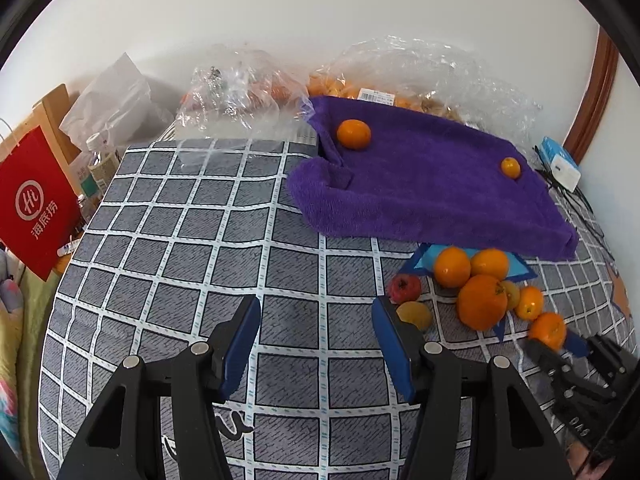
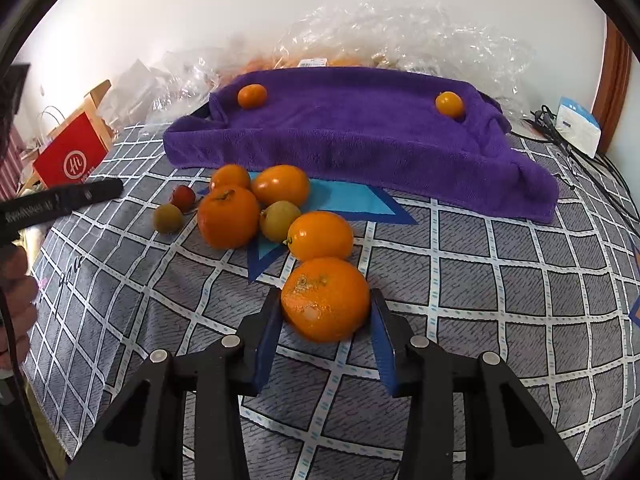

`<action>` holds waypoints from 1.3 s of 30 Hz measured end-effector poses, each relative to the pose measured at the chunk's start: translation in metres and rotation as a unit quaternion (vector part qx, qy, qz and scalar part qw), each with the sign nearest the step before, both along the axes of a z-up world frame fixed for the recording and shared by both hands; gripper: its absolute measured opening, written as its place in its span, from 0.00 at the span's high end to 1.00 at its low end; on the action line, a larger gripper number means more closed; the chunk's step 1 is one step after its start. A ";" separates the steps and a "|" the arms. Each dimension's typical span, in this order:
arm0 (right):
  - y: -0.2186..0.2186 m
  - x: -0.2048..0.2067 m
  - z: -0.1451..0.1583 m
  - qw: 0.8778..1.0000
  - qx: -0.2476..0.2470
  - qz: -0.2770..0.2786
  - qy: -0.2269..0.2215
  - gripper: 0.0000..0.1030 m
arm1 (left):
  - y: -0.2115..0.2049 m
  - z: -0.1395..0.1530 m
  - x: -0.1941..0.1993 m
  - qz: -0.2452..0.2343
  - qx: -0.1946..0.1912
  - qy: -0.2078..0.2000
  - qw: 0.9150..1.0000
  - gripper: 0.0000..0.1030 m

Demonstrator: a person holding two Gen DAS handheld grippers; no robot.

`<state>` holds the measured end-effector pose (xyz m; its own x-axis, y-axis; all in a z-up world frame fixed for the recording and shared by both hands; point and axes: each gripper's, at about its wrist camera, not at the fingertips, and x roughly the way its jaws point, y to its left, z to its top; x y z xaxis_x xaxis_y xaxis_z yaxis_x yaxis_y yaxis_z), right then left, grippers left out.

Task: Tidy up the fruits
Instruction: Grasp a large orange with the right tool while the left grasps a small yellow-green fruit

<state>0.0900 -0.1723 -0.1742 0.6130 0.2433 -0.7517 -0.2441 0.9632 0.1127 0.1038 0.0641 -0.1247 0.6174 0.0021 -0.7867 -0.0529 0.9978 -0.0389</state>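
Observation:
A purple towel point(image 2: 360, 140) lies at the back of the checked cloth with two small oranges on it, one at its left point(image 2: 252, 96) and one at its right point(image 2: 450, 104). In front of it lies a heap of oranges point(image 2: 228, 216), small yellow-green fruits point(image 2: 280, 220) and a small red fruit point(image 2: 183, 197). My right gripper point(image 2: 326, 312) has its blue pads on both sides of a large orange point(image 2: 326, 300) resting on the cloth. My left gripper point(image 1: 316, 320) is open and empty over bare cloth, left of the heap point(image 1: 482, 300). The right gripper point(image 1: 560, 344) also shows there.
Clear plastic bags of fruit point(image 1: 400, 80) lie behind the towel point(image 1: 420, 184) against the wall. A red paper bag point(image 1: 34, 200) and bottles point(image 1: 100, 164) stand at the left edge. A white box point(image 2: 578, 124) and black cables point(image 2: 592, 172) lie at the right.

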 end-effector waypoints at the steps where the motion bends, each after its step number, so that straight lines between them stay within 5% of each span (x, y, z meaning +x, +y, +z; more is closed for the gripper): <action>1: -0.003 -0.001 0.002 1.000 -0.001 -0.004 -0.004 0.60 | -0.002 -0.002 0.000 -0.005 0.005 -0.003 1.000 0.46; 3: -0.011 -0.001 0.006 1.000 -0.004 -0.014 -0.011 0.60 | -0.006 -0.005 0.001 -0.011 0.006 -0.003 1.000 0.46; 8: -0.043 0.005 0.013 0.998 -0.013 -0.052 -0.019 0.60 | -0.007 -0.011 0.005 -0.041 -0.069 0.025 0.996 0.46; 17: -0.076 0.044 0.010 0.994 0.025 -0.103 -0.013 0.60 | -0.031 -0.024 0.015 -0.071 -0.081 0.042 0.993 0.46; 19: -0.072 0.048 0.008 0.995 0.025 -0.099 -0.014 0.60 | -0.032 -0.025 0.015 -0.064 -0.082 0.030 0.994 0.51; 21: -0.067 0.049 0.003 0.996 0.024 -0.089 -0.012 0.60 | -0.029 -0.025 0.016 -0.060 -0.090 0.026 0.994 0.69; 23: -0.062 0.051 -0.002 0.996 0.019 -0.082 -0.007 0.60 | -0.029 -0.028 0.018 -0.070 -0.103 0.031 0.992 0.76; 30: -0.062 0.052 -0.009 0.997 0.016 -0.079 -0.002 0.59 | -0.004 -0.013 0.015 -0.048 -0.059 0.009 0.997 0.76; 39: -0.058 0.050 -0.011 0.997 -0.002 -0.076 -0.010 0.59 | 0.007 -0.028 0.020 -0.040 -0.035 -0.016 0.998 0.76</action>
